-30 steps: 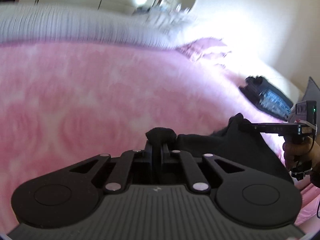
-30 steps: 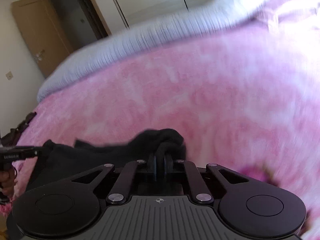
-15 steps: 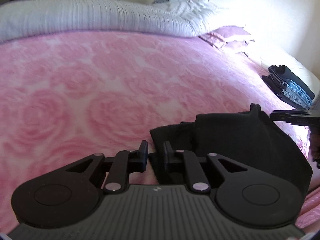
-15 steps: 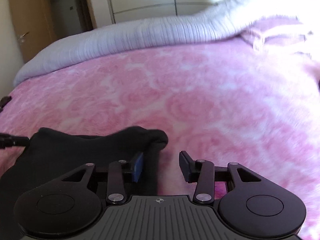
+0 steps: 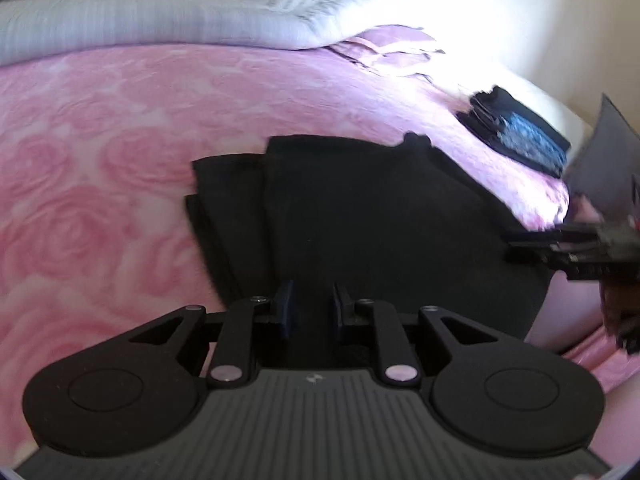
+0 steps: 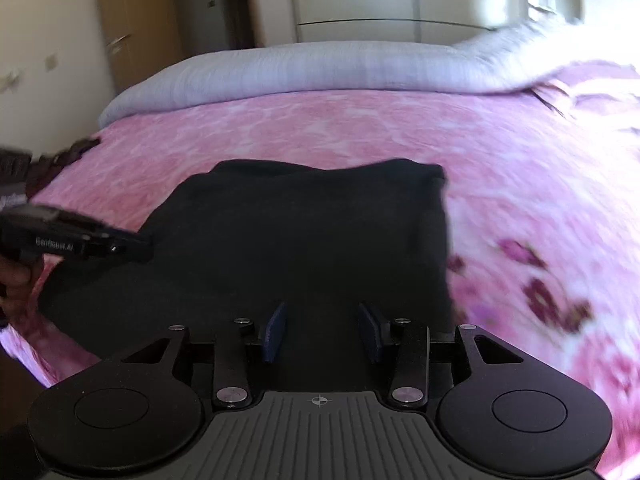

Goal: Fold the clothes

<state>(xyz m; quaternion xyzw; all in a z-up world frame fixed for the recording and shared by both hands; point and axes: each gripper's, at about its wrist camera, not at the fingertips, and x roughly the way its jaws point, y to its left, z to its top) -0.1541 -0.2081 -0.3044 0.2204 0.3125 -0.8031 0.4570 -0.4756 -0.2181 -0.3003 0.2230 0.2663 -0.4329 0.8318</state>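
Garment: black cloth (image 5: 360,216) lay folded at frame centre on bed (image 5: 100,128), just ahead of both claws
Left claw (image 5: 311,304): jaws just opening, narrow gap, empty
Right claw (image 6: 320,330): half open, empty

Strong daylight blows out the wall (image 5: 500,20) and the bed's far right corner to white glare. Both fisheye views bend at their edges, and motion blur smears the pink bedspread (image 6: 540,240), worst at right.

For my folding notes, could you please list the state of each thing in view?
black garment: folded, flat on the bedspread, released
left gripper: jaws just opening, empty
right gripper: open, empty
dark clothes pile: folded, stacked
pink bedspread: spread flat
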